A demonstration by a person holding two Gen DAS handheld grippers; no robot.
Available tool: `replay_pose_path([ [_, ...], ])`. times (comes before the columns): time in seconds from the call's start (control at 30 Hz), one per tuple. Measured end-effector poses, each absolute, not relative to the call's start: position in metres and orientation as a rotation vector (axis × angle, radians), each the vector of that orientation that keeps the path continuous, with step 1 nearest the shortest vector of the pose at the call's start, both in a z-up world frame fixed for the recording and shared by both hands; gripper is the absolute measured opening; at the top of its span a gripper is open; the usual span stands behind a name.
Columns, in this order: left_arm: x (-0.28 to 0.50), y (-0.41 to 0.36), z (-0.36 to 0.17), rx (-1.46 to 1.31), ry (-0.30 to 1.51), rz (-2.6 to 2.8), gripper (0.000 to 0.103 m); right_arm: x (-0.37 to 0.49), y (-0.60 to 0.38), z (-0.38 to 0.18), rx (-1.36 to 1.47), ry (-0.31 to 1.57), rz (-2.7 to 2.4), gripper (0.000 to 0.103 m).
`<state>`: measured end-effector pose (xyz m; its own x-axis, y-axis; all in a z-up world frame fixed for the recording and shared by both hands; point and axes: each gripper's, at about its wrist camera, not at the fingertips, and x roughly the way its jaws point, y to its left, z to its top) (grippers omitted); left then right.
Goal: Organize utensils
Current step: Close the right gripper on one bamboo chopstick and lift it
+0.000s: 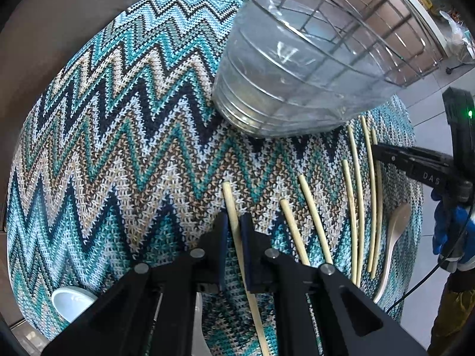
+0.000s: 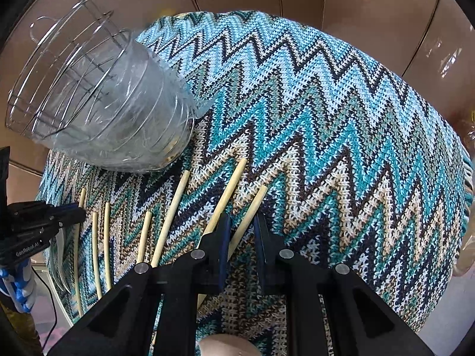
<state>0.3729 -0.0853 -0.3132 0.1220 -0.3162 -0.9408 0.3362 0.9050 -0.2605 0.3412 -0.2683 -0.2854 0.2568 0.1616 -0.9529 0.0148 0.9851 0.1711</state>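
Several pale chopsticks (image 1: 311, 216) lie side by side on a zigzag knitted cloth (image 1: 118, 118). My left gripper (image 1: 234, 216) points steeply down and is shut on the leftmost chopstick (image 1: 228, 192), which runs straight between its pads. The right wrist view shows that gripper (image 2: 80, 213) at the far left. My right gripper (image 2: 242, 218) is closed on the rightmost chopstick (image 2: 259, 195), which crosses the gap at a slant and touches both pads. Its tip (image 1: 374, 148) also shows in the left wrist view. A cream spoon (image 1: 394, 237) lies at the right end of the row.
A clear ribbed bowl (image 1: 297, 74) sits in a wire basket (image 1: 386, 14) just behind the chopsticks, also seen as the bowl (image 2: 104, 103). A white dish (image 1: 71, 299) lies at the near left edge. A blue-gloved hand (image 1: 445, 228) holds the right tool. Brown panels stand behind the table.
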Motion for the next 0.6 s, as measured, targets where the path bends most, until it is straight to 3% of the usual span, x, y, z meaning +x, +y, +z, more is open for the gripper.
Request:
replay_pose_path([
  [0.6,0.360,-0.094,-0.314,0.002,1.337,-0.441,0.005,0.362,-0.265,-0.294,0.186,1.311,0.085,0.011],
])
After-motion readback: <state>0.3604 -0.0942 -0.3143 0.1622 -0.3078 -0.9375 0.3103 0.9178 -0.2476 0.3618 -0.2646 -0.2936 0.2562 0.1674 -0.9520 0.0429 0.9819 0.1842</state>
